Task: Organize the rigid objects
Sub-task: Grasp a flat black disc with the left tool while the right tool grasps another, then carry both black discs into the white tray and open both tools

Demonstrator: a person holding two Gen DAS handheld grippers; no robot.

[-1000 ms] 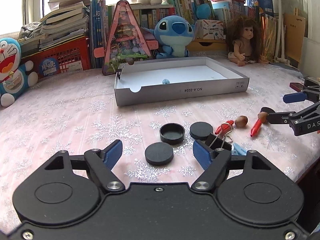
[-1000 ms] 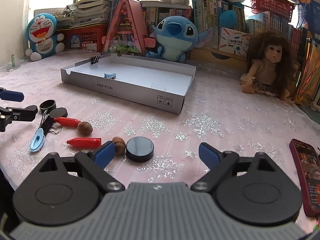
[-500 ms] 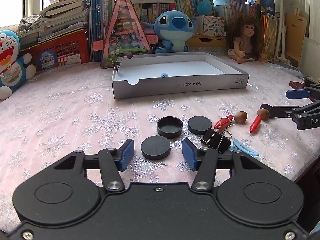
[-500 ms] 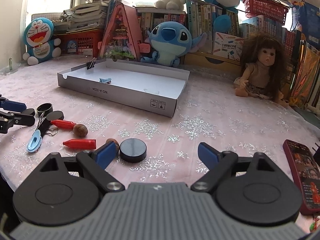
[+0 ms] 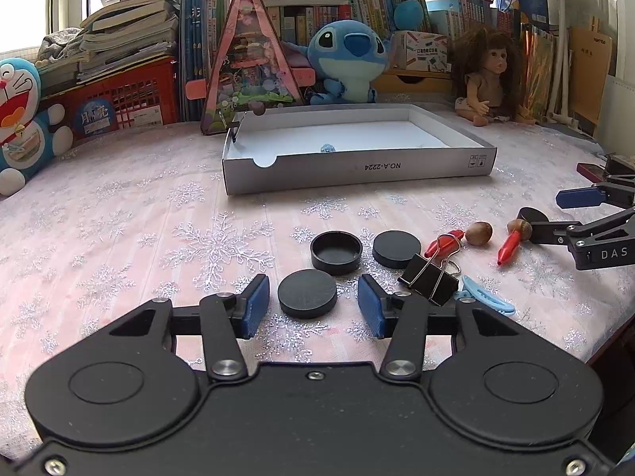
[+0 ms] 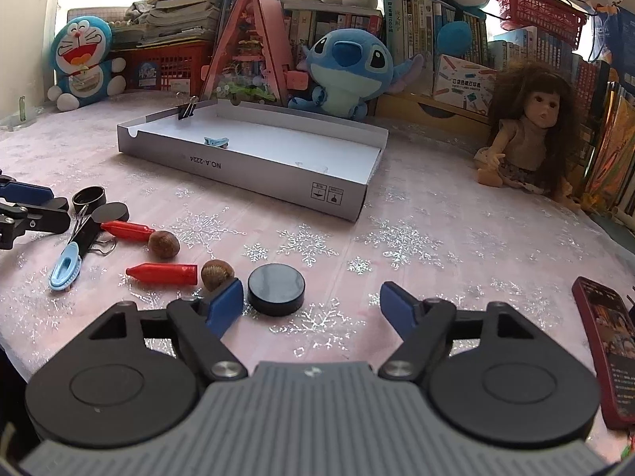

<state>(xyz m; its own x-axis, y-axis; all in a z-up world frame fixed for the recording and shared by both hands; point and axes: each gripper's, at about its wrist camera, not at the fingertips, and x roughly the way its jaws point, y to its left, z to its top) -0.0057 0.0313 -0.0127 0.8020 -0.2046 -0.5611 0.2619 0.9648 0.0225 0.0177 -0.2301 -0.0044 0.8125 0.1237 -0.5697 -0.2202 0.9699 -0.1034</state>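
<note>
Surface is covered by a pink cloth [image 5: 119,238] with silver snowflakes. Laid directly on it: grey shallow box [image 5: 357,166] marked NO.A-2224, three black discs [image 5: 307,293] plus one open black cap [image 5: 336,250], black binder clip [image 5: 430,279], light-blue clip [image 5: 486,301], two red cone pieces [image 6: 162,273], two brown nuts [image 6: 163,244], red phone [image 6: 607,353] near the right edge. Doll [image 6: 528,142] and plush toys [image 6: 349,71] are seated along the back.
</note>
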